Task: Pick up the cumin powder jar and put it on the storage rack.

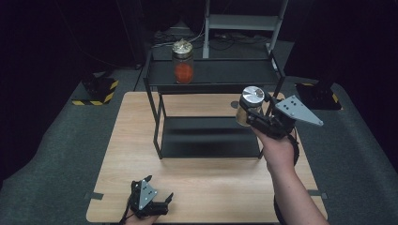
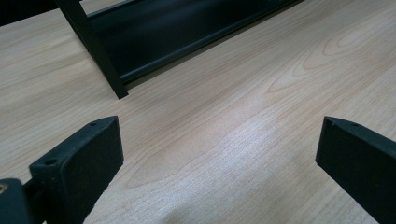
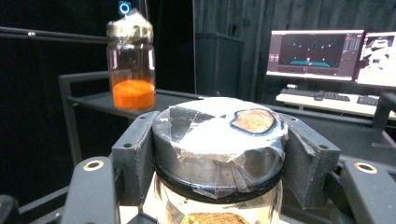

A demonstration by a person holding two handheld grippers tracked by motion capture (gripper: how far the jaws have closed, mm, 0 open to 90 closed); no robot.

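Observation:
My right gripper (image 1: 253, 114) is shut on a glass jar (image 1: 247, 107) with a silver foil-covered lid (image 3: 219, 130) and brownish contents, held in the air by the right end of the black two-tier shelf (image 1: 213, 75). A second jar (image 1: 183, 61) with orange powder and a gold lid stands on the shelf's top tier; the right gripper view has that orange jar (image 3: 132, 60) to the upper left. Low at the table's front edge, my left gripper (image 1: 159, 187) rests open; its jaws stand wide apart over bare wood (image 2: 219, 140).
The wooden table (image 1: 131, 140) holds the shelf, whose lower tier (image 1: 209, 136) is bare. One black shelf leg (image 2: 100, 56) stands ahead of the left gripper. Monitors (image 3: 322, 49) and a keyboard sit beyond the shelf. Yellow-black striped stand bases (image 1: 96, 91) lie on the floor.

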